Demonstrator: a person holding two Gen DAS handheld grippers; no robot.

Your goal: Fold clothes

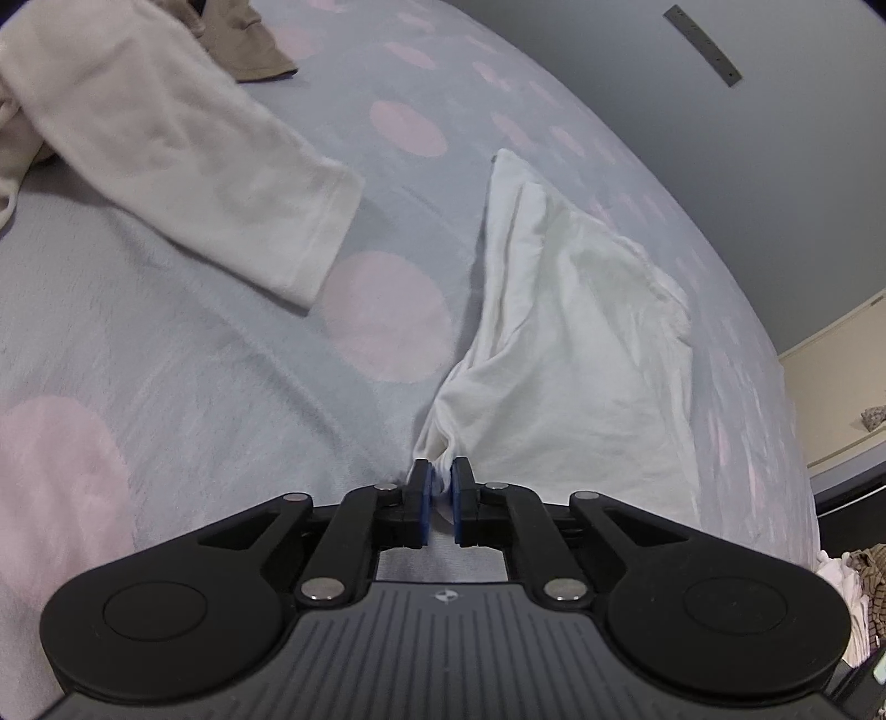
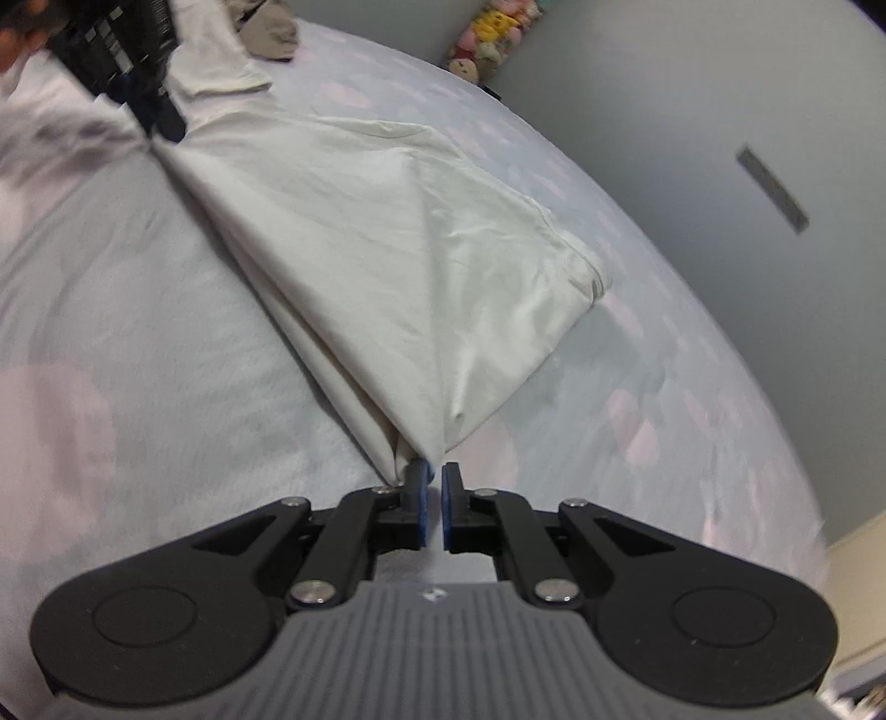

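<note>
A white garment [image 1: 559,354] lies partly folded on a grey bedspread with pink dots [image 1: 166,387]. My left gripper [image 1: 441,487] is shut on one bunched corner of it. In the right wrist view the same white garment [image 2: 398,266] stretches away toward the left gripper [image 2: 158,119], seen blurred at the top left. My right gripper [image 2: 435,476] is shut on the garment's near corner, with cloth pinched at the blue pads [image 2: 423,487]. The garment is pulled taut between the two grippers.
A cream long-sleeved top [image 1: 183,166] lies at the upper left with its sleeve stretched out; a tan garment [image 1: 243,44] lies behind it. A grey wall [image 1: 720,138] borders the bed. Plush toys [image 2: 487,39] sit at the far corner. A pile of clothes [image 1: 853,587] is at the right.
</note>
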